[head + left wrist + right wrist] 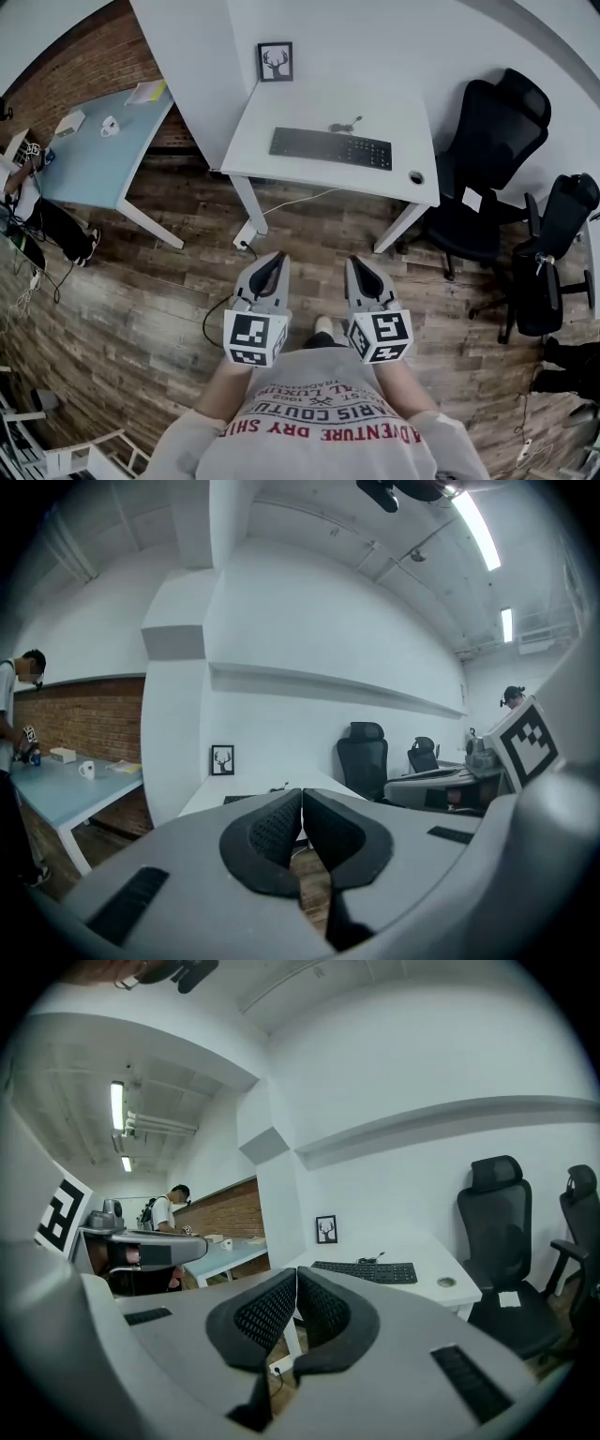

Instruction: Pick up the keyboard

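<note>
L grip: grey two-jaw left gripper (273,262) w/ a black-and-white marker cube, low centre in head view, in front of the person's torso. Black ribbed pads are pressed together, nothing btwn them.
R grip: matching grey right gripper (362,266), just beside the left one at its 3 o'clock, roughly parallel. Pads also closed tip to tip, empty.
Aim: both point toward 12 o'clock, at the desk.
Keyboard: flat black keyboard (330,148) lies on the white rectangular desk (281,108), at 12 o'clock from the grippers and well apart from them, untouched. Its long side runs along the desk's near edge.
Desk extras: thin dark cable (345,125) just behind the keyboard. Round cable hole (415,176) at the keyboard's 4 o'clock, near the desk corner.
Wall: small black-framed deer picture (275,61) stands at the desk's back edge, 11 o'clock of the keyboard.
Chairs: two black mesh office chairs (487,159), at 2 to 3 o'clock of the desk.
Side table: pale blue table (94,164) at 10 o'clock, w/ a white mug (110,126) on it.
Floor: brown wood planks (141,281) under the grippers.
</note>
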